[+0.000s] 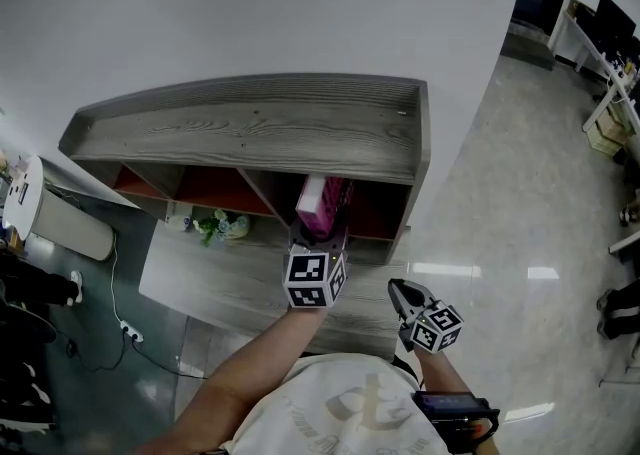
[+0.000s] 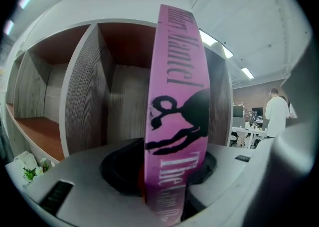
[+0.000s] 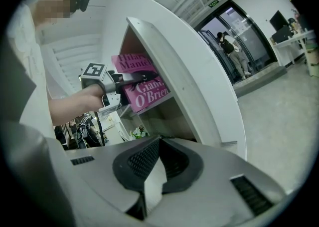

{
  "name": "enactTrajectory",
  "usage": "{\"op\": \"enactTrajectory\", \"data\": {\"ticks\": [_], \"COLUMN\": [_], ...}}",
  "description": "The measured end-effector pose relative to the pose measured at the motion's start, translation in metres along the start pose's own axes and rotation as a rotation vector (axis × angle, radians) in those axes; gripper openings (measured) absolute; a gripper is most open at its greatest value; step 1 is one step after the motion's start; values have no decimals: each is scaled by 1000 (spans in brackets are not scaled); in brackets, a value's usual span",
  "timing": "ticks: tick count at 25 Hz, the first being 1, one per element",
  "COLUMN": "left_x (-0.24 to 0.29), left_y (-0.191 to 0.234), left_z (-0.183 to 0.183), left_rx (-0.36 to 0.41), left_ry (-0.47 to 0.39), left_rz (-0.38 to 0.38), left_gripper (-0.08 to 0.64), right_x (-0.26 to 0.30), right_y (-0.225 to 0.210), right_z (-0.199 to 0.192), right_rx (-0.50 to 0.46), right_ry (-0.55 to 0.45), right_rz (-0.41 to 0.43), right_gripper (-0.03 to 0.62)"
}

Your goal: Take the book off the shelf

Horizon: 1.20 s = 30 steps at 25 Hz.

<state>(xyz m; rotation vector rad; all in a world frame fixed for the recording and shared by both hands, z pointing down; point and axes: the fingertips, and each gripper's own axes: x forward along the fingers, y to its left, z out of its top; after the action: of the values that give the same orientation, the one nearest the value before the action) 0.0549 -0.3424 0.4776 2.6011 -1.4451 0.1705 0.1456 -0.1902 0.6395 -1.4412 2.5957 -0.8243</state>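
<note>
A pink book (image 1: 322, 205) with black lettering stands in the right-hand compartment of the grey wooden shelf (image 1: 250, 128), its spine sticking out past the front edge. My left gripper (image 1: 320, 235) is shut on that spine low down. In the left gripper view the book (image 2: 174, 96) fills the gap between the pads, in front of a shelf divider (image 2: 84, 86). The right gripper view shows the book (image 3: 144, 91) clamped by the left gripper (image 3: 134, 78). My right gripper (image 1: 400, 291) hangs shut and empty to the right, below the shelf; its own view shows the jaws (image 3: 155, 143) meeting.
A small pot of flowers (image 1: 222, 227) stands on the lower shelf board to the left. A white appliance (image 1: 50, 213) and a cable (image 1: 115, 293) lie on the floor at left. Desks (image 1: 610, 93) stand far right. People stand by a doorway (image 3: 229, 46).
</note>
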Motion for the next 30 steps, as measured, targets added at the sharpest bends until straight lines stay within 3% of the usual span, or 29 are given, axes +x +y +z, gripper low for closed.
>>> {"op": "enactTrajectory", "data": {"ticks": [11, 30], "left_x": [3, -4], "left_y": [3, -5], "left_z": [-1, 3], "left_rx": [32, 24], "left_ry": [13, -27], "left_rz": [16, -73], "left_gripper": [158, 152], "right_x": [3, 4], "right_y": [-3, -3], "right_z": [-1, -1], "right_rx": [8, 6], "right_ry": [8, 12], "right_rz": [7, 25], "right_gripper": [5, 5]}}
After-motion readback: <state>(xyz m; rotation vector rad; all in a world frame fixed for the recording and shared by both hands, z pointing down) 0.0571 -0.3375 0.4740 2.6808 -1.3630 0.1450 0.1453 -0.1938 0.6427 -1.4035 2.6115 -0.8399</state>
